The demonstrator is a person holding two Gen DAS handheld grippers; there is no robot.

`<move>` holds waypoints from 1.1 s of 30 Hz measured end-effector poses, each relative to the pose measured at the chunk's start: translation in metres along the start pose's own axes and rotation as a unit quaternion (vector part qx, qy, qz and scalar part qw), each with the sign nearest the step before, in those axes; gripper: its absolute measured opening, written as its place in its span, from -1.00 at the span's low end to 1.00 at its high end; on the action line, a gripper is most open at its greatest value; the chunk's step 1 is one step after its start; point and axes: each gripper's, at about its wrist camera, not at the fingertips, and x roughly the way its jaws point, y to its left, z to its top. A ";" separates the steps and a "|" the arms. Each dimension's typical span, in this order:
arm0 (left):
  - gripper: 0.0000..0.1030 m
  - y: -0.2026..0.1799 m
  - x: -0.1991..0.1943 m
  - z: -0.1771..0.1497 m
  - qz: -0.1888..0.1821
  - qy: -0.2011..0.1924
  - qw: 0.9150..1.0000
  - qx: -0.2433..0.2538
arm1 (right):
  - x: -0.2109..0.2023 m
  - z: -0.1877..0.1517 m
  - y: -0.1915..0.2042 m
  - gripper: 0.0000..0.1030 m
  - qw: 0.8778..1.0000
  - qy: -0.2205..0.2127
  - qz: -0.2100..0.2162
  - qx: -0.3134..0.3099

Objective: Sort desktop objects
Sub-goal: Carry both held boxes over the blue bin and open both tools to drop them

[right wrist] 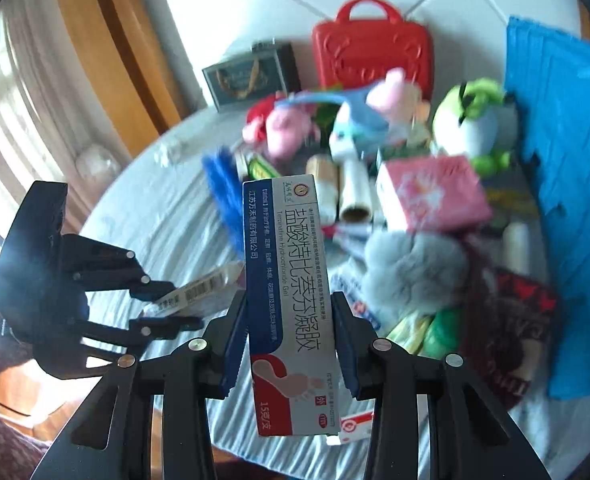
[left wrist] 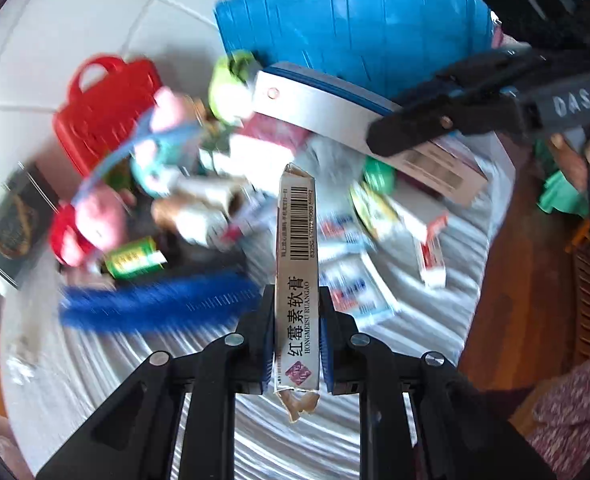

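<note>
My left gripper [left wrist: 297,300] is shut on a narrow ointment box [left wrist: 295,248] with a barcode, held upright above the table. It also shows at the left of the right wrist view [right wrist: 167,304]. My right gripper [right wrist: 289,304] is shut on a white, blue and red gel box [right wrist: 285,288], held upright. In the left wrist view the right gripper [left wrist: 407,136] comes in from the upper right holding that same gel box [left wrist: 323,108]. Below lies a blurred pile of toys, boxes and rolls.
A round table with a pale striped cloth [right wrist: 167,216] holds a red toy case [right wrist: 371,48], a dark gift box [right wrist: 251,74], a blue basket [left wrist: 355,24], a green plush [right wrist: 475,120], a pink packet [right wrist: 431,194], a grey fluffy item [right wrist: 411,268] and a blue brush [left wrist: 155,304].
</note>
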 end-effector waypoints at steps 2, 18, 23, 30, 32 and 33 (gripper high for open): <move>-0.64 0.000 -0.011 0.026 0.022 -0.026 0.999 -0.003 | -0.029 0.011 0.004 -0.24 0.999 -0.038 -0.008 0.001; -0.64 -0.049 -0.053 0.296 0.065 -0.209 0.976 0.014 | -0.277 0.061 -0.049 -0.24 0.935 -0.298 -0.188 0.037; -0.64 -0.077 -0.021 0.377 0.049 -0.203 0.978 0.001 | -0.328 0.072 -0.128 -0.24 0.921 -0.314 -0.215 0.086; -0.63 -0.117 0.029 0.458 0.063 -0.156 0.986 -0.003 | -0.335 0.101 -0.243 -0.23 0.923 -0.289 -0.219 0.131; -0.21 -0.123 0.040 0.478 0.062 -0.135 0.989 -0.018 | -0.335 0.107 -0.272 -0.21 0.917 -0.285 -0.235 0.153; 0.34 -0.125 0.044 0.485 0.071 -0.130 0.989 -0.023 | -0.337 0.106 -0.284 -0.13 0.914 -0.282 -0.242 0.163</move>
